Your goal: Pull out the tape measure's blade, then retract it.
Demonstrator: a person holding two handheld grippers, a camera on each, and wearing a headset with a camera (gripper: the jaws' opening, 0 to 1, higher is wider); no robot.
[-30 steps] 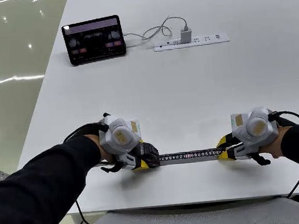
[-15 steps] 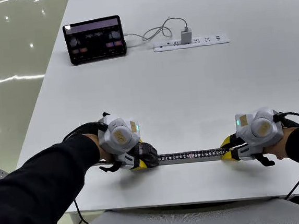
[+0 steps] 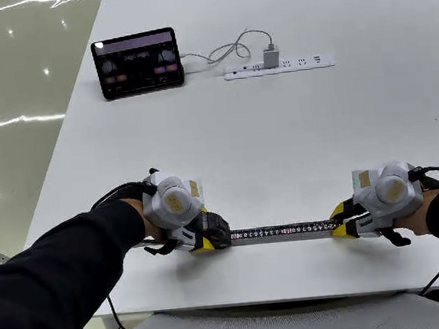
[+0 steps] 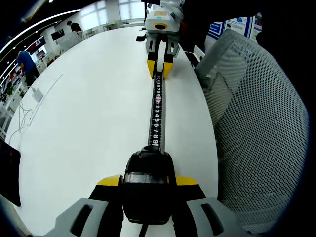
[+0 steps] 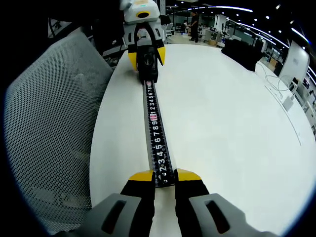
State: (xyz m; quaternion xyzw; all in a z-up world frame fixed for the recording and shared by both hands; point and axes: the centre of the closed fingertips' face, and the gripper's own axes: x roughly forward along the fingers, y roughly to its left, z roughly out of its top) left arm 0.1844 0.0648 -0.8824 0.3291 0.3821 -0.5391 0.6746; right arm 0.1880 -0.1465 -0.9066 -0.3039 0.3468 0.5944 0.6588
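Since a second ago my right gripper [image 3: 338,222] has slid further right, drawing more blade [image 3: 283,229] from the tape measure [image 3: 213,228]. My left gripper [image 4: 148,180] clamps its case near the table's [image 3: 278,128] front left corner; right jaws pinch the blade tip along the front edge. Tablet [image 3: 137,61] and power strip [image 3: 278,65] lie by the far edge

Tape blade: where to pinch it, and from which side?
Its free tip, approached end-on along the blade, jaws on either edge: it is a narrow strip lying flat along the table. The right gripper holds it so; the left gripper clamps the case.
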